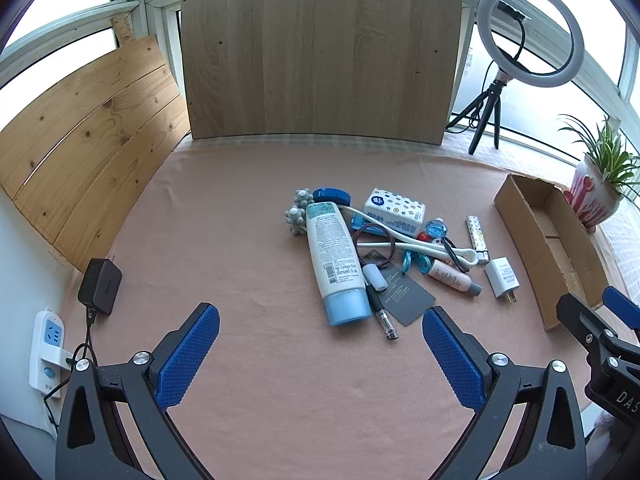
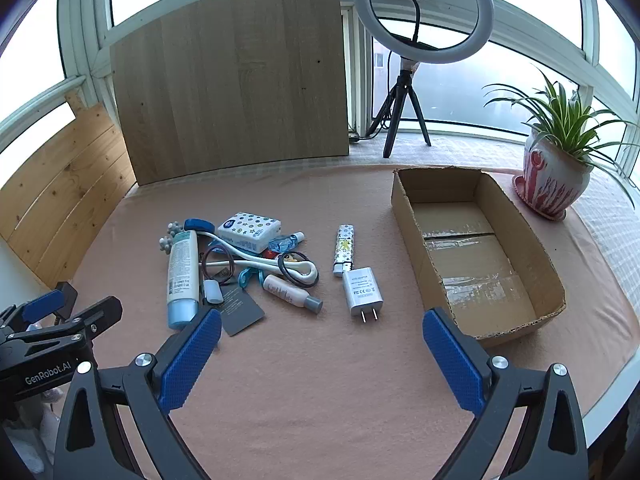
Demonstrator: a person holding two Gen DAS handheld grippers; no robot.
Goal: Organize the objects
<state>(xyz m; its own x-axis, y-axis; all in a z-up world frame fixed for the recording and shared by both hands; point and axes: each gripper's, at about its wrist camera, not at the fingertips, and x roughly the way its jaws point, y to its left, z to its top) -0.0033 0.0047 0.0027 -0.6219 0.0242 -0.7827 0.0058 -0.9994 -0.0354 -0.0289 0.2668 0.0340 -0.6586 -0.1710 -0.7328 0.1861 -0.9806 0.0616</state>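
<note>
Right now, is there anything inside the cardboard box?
No, the cardboard box shows only its bare taped bottom, and all the small things lie outside it on the pink cloth.

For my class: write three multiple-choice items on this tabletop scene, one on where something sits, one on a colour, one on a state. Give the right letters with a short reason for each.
1. Where does the white plug adapter lie?
A. Inside the cardboard box
B. On the cloth between the pile of small items and the cardboard box
C. On top of the lotion tube

2. What colour is the cap of the large lotion tube?
A. Red
B. Light blue
C. Black

3. What is the state of the cardboard box?
A. Open-topped with nothing in it
B. Taped shut
C. Filled with toiletries

Answers:
1 B: the adapter rests on the pink cloth, clear of the box's wall.
2 B: the tube's near end is pale blue.
3 A: only the taped bottom shows inside.
</note>
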